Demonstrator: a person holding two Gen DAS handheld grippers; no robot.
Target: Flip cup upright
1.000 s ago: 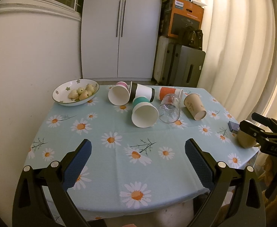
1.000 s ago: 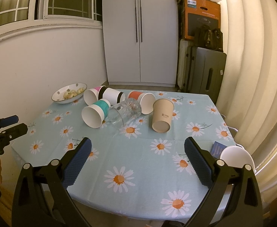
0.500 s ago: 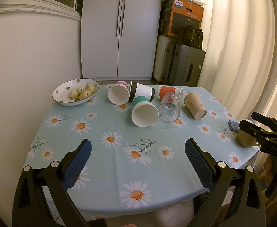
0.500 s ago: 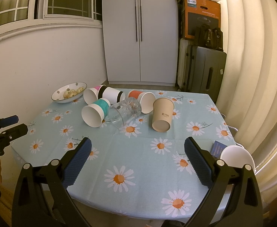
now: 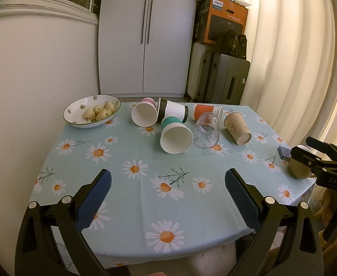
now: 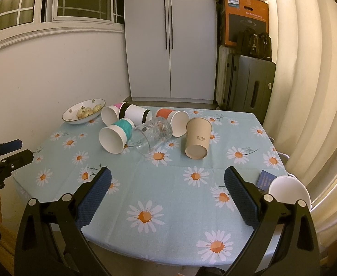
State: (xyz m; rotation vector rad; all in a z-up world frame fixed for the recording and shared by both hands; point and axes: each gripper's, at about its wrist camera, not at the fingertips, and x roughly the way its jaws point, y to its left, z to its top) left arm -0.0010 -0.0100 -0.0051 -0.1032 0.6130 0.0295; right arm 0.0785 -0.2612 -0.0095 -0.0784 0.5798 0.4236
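Nearest, at 6 o'clock: left gripper [image 5: 167, 195] and right gripper [image 6: 167, 194], jaws spread wide, empty, short of the daisy-print tablecloth [image 5: 145, 207]. Beyond, toward 12 o'clock: teal-banded paper cup [image 6: 116, 135], clear glass tumbler [image 6: 151, 134], tan paper cup [image 6: 197, 138], all on their sides. Nothing uprighted yet; task apparently unstarted.

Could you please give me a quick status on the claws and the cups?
Both claws, left and right, open, empty, short of the cups. Tan cup on its side, nearest right claw. Path clear.
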